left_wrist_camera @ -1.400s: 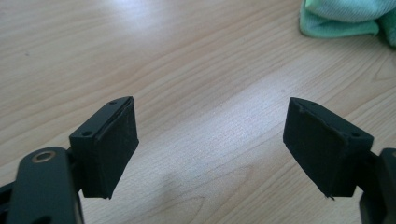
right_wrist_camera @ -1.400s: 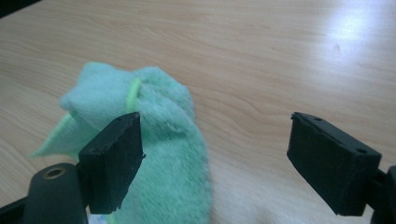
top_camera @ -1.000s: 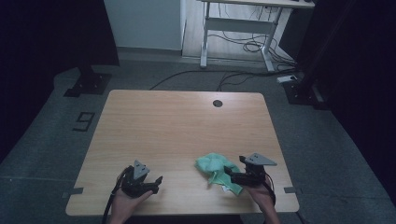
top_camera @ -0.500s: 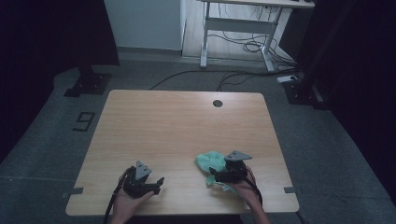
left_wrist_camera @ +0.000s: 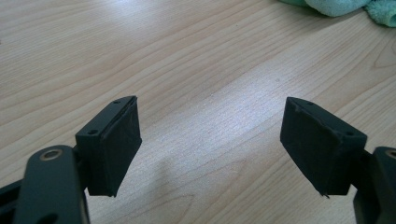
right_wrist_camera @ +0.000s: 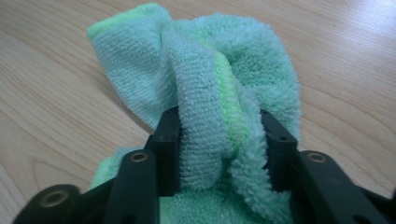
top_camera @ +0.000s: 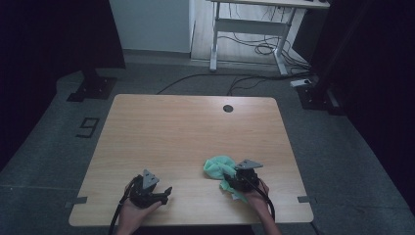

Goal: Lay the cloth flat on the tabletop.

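A crumpled green towel (top_camera: 219,168) lies near the front right of the wooden table (top_camera: 186,132). My right gripper (top_camera: 237,181) is on top of its near part, and the jaws are shut on a thick fold of the green towel (right_wrist_camera: 210,107), which bulges up between them. My left gripper (top_camera: 164,192) rests low at the front left of the table. Its jaws stand wide open over bare wood, with nothing between its fingers (left_wrist_camera: 116,140). An edge of the towel (left_wrist_camera: 336,5) shows at the top right of the left gripper view.
A small dark round hole (top_camera: 228,108) sits near the table's far edge. Beyond the table are a desk frame (top_camera: 244,34) with cables on the floor and dark stands at both sides. A "9" mark (top_camera: 88,127) is on the floor at the left.
My right gripper has slid left onto the towel and closed on a fold of it. The left gripper has stayed in place.
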The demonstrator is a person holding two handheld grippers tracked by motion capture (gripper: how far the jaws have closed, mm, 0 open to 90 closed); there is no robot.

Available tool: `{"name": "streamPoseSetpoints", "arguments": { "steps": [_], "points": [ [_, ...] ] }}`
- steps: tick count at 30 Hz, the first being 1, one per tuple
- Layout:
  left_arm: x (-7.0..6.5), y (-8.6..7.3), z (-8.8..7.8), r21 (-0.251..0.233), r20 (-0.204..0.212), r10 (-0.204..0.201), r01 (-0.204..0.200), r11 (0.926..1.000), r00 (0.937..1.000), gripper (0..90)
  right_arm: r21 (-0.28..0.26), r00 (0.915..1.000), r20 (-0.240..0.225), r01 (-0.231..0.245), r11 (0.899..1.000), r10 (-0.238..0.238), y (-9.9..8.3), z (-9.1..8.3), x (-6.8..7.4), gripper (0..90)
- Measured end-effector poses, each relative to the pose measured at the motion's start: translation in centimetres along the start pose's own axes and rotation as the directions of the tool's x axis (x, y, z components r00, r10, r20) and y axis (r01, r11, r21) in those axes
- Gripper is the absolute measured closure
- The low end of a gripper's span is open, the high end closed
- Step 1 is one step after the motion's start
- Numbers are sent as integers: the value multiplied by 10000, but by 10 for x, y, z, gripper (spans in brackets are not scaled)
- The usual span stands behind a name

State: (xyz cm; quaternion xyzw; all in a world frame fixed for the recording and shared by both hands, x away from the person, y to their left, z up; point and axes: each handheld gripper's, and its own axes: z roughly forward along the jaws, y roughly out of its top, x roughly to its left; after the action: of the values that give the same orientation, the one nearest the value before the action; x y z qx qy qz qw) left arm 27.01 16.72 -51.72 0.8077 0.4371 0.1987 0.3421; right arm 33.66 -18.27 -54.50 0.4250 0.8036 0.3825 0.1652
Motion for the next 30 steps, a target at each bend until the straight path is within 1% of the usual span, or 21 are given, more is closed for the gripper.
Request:
{"name": "streamPoseSetpoints", "arguments": {
  "steps": [4, 7, 8, 10, 12, 15, 18, 22, 26, 28, 29, 30],
  "points": [
    [-1, 0, 0, 2, 49, 3, -4, 10000, 10000, 206, -116, 9999, -118, -29, 9999, 28, 0, -1, -1, 648],
    [-1, 0, 1, 18, 90, -30, 30, 10000, 10000, 212, -184, 9998, -209, -20, 9998, 16, 0, -2, -2, 669],
    [-2, 0, 1, 157, 216, -120, 117, 9998, 9997, 220, -349, 9989, -461, -142, 9993, 126, 2, -4, -3, 679],
    [-2, 1, 1, 133, 236, -121, 118, 9998, 9996, 224, -493, 9976, -665, -240, 9985, 207, 3, -6, -3, 683],
    [-2, 1, 0, 97, 198, -104, 102, 9999, 9997, 225, -593, 9969, -748, -295, 9978, 250, 5, -8, -2, 684],
    [-3, 2, 0, -11, 183, -107, 107, 9999, 9998, 225, -899, 9931, -1137, -400, 9951, 297, 8, -13, 0, 689],
    [-3, 2, 0, -32, 252, -107, 108, 9999, 9996, 227, -1045, 9907, -1332, -422, 9936, 281, 11, -17, 3, 691],
    [-4, 2, 2, -26, 308, -75, 76, 10000, 9995, 229, -1323, 9848, -1724, -429, 9903, 196, 16, -23, 7, 696],
    [-6, 3, 3, -53, 415, -58, 60, 10000, 9991, 230, -1640, 9780, -2084, -402, 9856, 52, 23, -29, 13, 699],
    [-7, 4, 4, -82, 484, -40, 44, 10000, 9988, 231, -1760, 9753, -2207, -322, 9839, -75, 26, -32, 17, 699],
    [-7, 4, 4, -82, 484, -40, 44, 10000, 9988, 231, -1760, 9753, -2207, -322, 9839, -75, 26, -32, 17, 699],
    [-7, 4, 5, -113, 516, -31, 37, 9999, 9987, 232, -1932, 9710, -2380, -245, 9809, -227, 29, -35, 22, 699]
  ]
}}
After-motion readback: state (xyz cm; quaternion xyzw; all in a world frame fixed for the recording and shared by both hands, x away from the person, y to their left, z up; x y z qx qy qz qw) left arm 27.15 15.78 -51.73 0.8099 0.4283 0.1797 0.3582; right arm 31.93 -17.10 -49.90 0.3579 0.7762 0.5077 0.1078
